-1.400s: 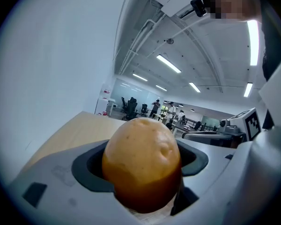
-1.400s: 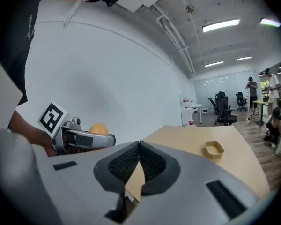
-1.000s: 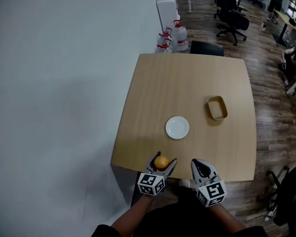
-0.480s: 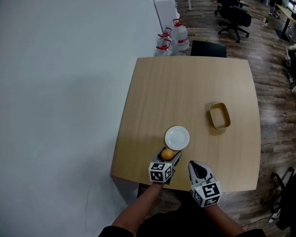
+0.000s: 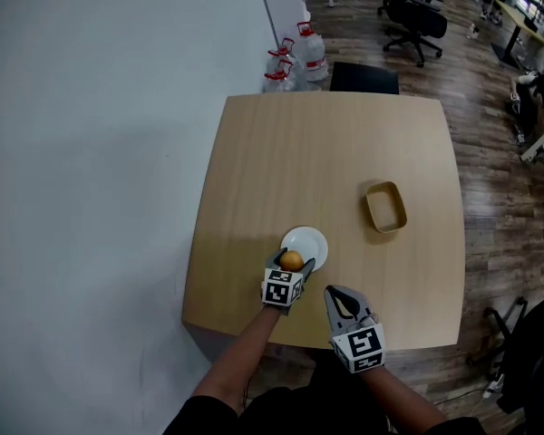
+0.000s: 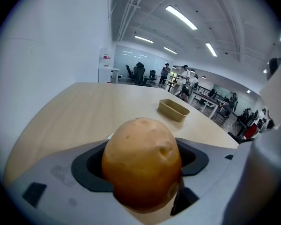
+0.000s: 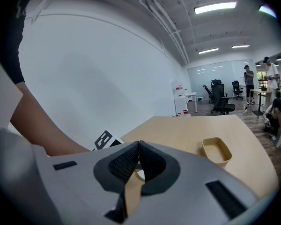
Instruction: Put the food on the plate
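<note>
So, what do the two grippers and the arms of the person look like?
Both the left gripper and the right gripper have light grey bodies with dark textured pads inside the jaws. Each carries a white cube with black square markers. No cables show. The forearms have no sleeves; the clothing is dark.

You have a smooth, yellow-brown potato (image 5: 291, 260) clamped between the jaws of your left hand-held gripper (image 5: 289, 267), at the near edge of the small round white plate (image 5: 312, 239), which lies flat on the tabletop (image 5: 281, 152).
</note>
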### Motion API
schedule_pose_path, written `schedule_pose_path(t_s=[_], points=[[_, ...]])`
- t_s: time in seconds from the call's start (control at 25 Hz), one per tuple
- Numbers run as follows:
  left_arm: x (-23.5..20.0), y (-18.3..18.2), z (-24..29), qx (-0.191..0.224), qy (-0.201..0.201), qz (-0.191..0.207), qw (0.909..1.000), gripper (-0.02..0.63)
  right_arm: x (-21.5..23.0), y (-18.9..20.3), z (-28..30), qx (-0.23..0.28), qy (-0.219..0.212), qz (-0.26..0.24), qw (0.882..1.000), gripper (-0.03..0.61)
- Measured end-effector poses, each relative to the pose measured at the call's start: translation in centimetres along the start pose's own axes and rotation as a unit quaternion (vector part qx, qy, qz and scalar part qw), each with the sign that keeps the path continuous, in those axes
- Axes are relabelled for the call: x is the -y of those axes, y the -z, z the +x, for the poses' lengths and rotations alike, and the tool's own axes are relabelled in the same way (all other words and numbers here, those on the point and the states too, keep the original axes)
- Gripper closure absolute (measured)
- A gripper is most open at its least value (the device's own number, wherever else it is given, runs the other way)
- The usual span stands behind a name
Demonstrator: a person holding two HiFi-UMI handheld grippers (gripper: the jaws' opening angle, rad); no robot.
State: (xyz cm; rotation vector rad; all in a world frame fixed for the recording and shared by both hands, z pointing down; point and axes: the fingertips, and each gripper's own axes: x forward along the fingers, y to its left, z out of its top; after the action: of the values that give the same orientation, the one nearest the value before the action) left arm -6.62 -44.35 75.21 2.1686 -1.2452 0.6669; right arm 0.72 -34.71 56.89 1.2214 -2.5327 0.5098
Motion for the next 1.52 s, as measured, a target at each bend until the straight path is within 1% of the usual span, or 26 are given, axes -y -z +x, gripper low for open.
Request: schedule_pose_path(t_s=[0.2, 0.24, 0.44, 0.64, 0.8, 0.88, 1.04, 1.2, 1.36, 1.52], points=[[-0.4, 0.8, 2.5, -0.039, -0.005, 0.065, 0.9971, 0.265, 1.0, 1.6, -0.4, -0.011, 0.007, 0.005, 1.000, 0.518], [-0.6, 1.1, 3.1, -0.046, -0.004, 0.071, 0.9964, 0.265, 1.2, 1.9, -0.3, -0.014, 0.008, 0.008, 1.000, 0.518], [-0.8, 1.3, 3.9, -0.067, 0.002, 0.061, 0.9959, 0.265, 1.0, 3.2, -0.3, -0.022, 0.008, 0.022, 0.999, 0.518], [-0.8, 1.9, 5.1, -0.086, 0.015, 0.066, 0.9940, 0.265, 1.4, 3.0, 0.4, -0.022, -0.005, 0.002, 1.000, 0.518], [-0.5, 1.7, 5.6, -0.086, 0.029, 0.042, 0.9950, 0.265, 1.9, 2.8, 0.8, -0.026, -0.009, -0.009, 1.000, 0.520], [-0.4, 1.6, 5.9, -0.085, 0.031, 0.038, 0.9952, 0.265, 2.3, 3.1, 0.9, -0.030, -0.006, -0.008, 0.999, 0.518], [-0.6, 2.1, 6.3, -0.091, 0.018, 0.074, 0.9930, 0.265, 2.5, 4.0, 0.6, -0.039, -0.005, -0.005, 0.999, 0.518], [-0.9, 2.7, 6.2, -0.105, 0.006, 0.116, 0.9876, 0.265, 2.9, 4.8, 0.5, -0.047, 0.003, -0.004, 0.999, 0.519], [-0.7, 3.7, 6.6, -0.119, 0.012, 0.126, 0.9848, 0.265, 3.7, 5.6, 0.2, -0.053, 0.013, 0.003, 0.998, 0.519], [-0.5, 4.1, 6.8, -0.120, 0.016, 0.133, 0.9837, 0.265, 4.1, 6.1, 0.0, -0.057, 0.019, 0.006, 0.998, 0.518]])
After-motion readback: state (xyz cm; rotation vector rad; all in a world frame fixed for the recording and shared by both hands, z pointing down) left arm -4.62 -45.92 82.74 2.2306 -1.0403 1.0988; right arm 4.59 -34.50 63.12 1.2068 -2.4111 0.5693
